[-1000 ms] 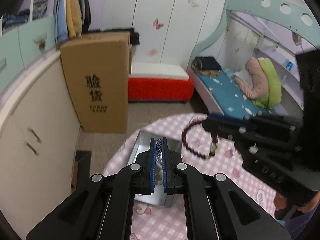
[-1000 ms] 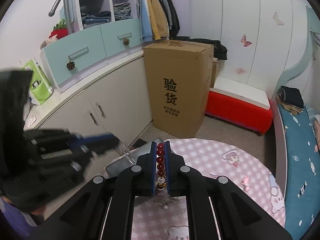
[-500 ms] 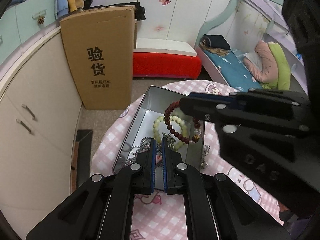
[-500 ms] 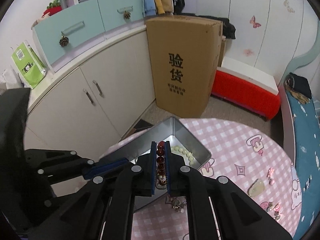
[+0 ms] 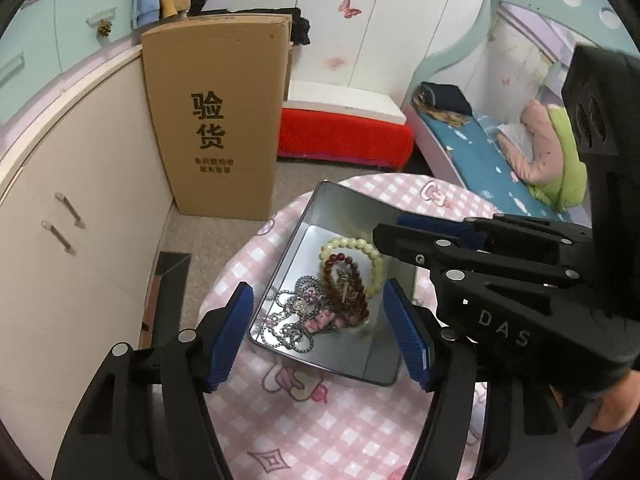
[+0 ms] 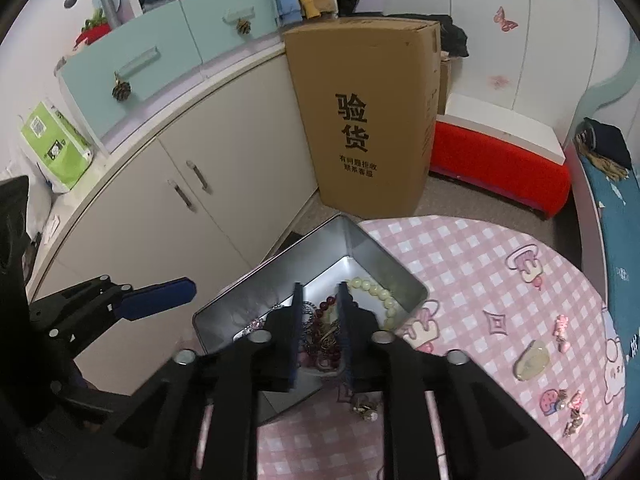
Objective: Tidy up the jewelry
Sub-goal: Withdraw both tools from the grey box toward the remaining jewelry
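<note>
We've got both tools over the metal tin (image 5: pixel 316 216), jaws just opening, nothing between them: left tool (image 5: pixel 318 334) wide, right tool (image 6: pixel 320 332) barely parted. The silver chain (image 5: pixel 288 316) and dark red bracelet (image 5: pixel 348 280) lie inside, presumably dropped there to tidy up. Tin walls are tight; the pink checked table (image 6: pixel 480 272) has room, with charms (image 6: pixel 560 332) waiting.

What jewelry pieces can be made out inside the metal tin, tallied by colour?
Pale green bead bracelet: 1
Dark red bead bracelet: 1
Silver chain tangle: 1
Pink beaded piece: 1
Total: 4
</note>
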A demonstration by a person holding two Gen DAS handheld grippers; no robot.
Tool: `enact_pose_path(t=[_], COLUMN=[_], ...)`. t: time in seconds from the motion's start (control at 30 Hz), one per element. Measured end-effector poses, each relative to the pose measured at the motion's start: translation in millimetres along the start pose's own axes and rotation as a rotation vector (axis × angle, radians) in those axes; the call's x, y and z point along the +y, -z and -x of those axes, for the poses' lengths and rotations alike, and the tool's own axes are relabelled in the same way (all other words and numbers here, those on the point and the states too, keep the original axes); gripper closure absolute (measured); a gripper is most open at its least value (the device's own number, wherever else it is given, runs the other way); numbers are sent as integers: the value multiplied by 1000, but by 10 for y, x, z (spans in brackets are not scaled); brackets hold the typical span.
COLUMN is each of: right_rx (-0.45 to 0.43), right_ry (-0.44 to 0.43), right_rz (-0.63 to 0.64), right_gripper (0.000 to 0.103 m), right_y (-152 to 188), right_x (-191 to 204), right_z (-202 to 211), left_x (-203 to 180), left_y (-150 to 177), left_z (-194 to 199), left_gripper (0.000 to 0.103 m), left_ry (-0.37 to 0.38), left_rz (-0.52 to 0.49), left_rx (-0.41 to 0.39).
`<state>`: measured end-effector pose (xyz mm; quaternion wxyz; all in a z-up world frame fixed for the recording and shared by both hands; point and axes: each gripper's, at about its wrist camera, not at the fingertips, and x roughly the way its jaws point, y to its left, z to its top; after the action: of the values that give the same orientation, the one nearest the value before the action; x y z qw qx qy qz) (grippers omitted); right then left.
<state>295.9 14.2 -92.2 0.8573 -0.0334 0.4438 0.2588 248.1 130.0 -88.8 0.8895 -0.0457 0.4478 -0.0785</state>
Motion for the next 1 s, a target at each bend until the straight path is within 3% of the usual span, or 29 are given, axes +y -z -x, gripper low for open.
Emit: enact_pose_path(t=[0.23,0.4,0.63,0.73,1.0], right_rx=[-120,-173,-129,-97,-63], right_ry=[37,104,138,127,102], right_rz=[-42,-87,-172,-206,-257], right_gripper=[64,58,58,58,58], right_y=[54,277,842,1088,1544], right_x=[-346,-806,-1435,-1625,-1873], right_z=[620,1034,1120,1042,848], left_x=[-72,-466,-1132,-1295,-1210], left_y=[-62,-14,263,415,674], left_z=[407,504,130,-74,-562], left_gripper=[35,35,35,35,35], left_ry=[5,30,-35,-122,-204], left_rz=[28,-9,-103,-96,-34], left_rx=[-110,-154,-150,-158,-78])
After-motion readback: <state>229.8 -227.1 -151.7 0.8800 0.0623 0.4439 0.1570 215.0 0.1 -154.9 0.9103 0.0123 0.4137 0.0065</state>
